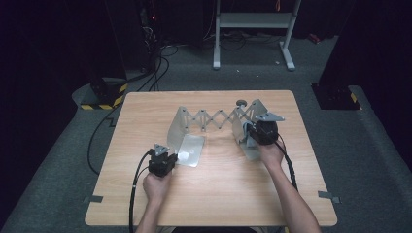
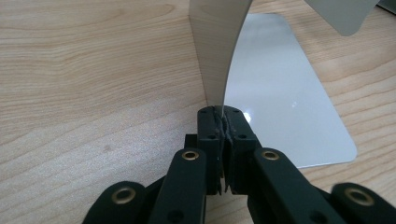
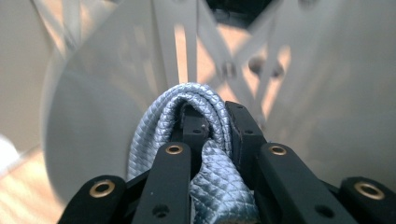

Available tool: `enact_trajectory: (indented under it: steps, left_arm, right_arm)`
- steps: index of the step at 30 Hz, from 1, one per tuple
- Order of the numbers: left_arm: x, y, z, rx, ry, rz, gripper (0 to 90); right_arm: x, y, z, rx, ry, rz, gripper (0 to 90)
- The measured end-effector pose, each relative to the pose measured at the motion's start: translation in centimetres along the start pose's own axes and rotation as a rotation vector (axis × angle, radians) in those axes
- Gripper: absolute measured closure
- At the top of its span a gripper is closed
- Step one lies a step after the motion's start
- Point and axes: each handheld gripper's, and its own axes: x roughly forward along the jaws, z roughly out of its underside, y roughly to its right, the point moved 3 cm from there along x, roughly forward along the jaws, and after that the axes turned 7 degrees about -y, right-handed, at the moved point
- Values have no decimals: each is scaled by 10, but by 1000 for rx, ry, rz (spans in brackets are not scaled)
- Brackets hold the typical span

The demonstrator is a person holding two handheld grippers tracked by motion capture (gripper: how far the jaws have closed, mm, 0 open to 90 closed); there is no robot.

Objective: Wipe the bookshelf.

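A grey metal extendable rack (image 1: 214,119) with a scissor lattice stands on the wooden table (image 1: 218,194). At its left end, an upright plate (image 2: 215,51) rises from a flat base plate (image 2: 285,93). My left gripper (image 1: 172,156) (image 2: 224,122) is shut on the lower edge of that upright plate. My right gripper (image 1: 249,138) (image 3: 212,122) is at the rack's right end and is shut on a folded grey-blue quilted cloth (image 3: 159,140) (image 1: 245,130). The cloth loops over the jaws, close in front of the rack's right plate (image 3: 93,121).
A small dark knob (image 1: 241,102) sits on the table behind the rack's right end. Beyond the table, a white frame's legs (image 1: 252,24) stand on the grey floor. Black cables (image 1: 155,63) and a yellow-striped base (image 1: 104,94) lie at the back left.
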Motion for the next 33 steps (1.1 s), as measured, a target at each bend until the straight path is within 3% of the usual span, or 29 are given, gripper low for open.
enact_trajectory:
  steps: [9, 16, 25, 29, 33]
  left_arm:
    - [0, 0, 0, 0, 1, -2, 862]
    - [0, 0, 0, 0, 1, -2, 861]
    - [0, 1, 0, 2, 1, -6, 860]
    - [0, 1, 0, 1, 1, -4, 860]
    - [0, 0, 0, 1, 0, -4, 860]
  right_arm:
    - [-28, 15, 65, 18, -71, 23, 801]
    - [-46, 40, 95, 72, -104, 75, 797]
    - [-48, 70, 93, 185, -92, 141, 791]
    - [-40, 77, 87, 219, -77, 130, 790]
    - [-27, 77, 81, 238, -97, 116, 791]
